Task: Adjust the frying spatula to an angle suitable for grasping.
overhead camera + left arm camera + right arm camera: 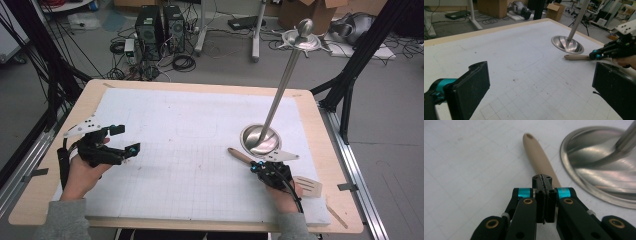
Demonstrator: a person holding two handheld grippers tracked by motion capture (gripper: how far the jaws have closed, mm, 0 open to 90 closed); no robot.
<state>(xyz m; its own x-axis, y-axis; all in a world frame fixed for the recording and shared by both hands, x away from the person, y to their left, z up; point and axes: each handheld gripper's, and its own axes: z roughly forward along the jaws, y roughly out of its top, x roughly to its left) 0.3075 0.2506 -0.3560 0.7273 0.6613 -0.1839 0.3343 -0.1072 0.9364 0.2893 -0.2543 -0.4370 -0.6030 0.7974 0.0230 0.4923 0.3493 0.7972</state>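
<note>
The right gripper [258, 168] sits low over the wooden spatula [306, 185], its jaws pressed together above the handle; in the right gripper view the jaws meet with no gap, the handle running out from beneath them, and whether they actually pinch the wood cannot be told. The spatula lies flat on the white grid mat [190, 150] at the right front of the tabletop [330, 210], its handle end pointing toward the middle of the mat and its slotted blade near the mat's right edge, just beside the person's right hand. Just beyond the handle stands the round steel base [260, 140] of a tall pole stand [285, 80], the handle tip close to the base's rim but apart from it, so room on that side is tight. The left gripper [125, 139] hovers over the mat's left edge with its jaws spread wide, nothing between them. Between the two grippers the mat lies bare and open. Off the far edge, computer towers [160, 27] and cables crowd the floor
</note>
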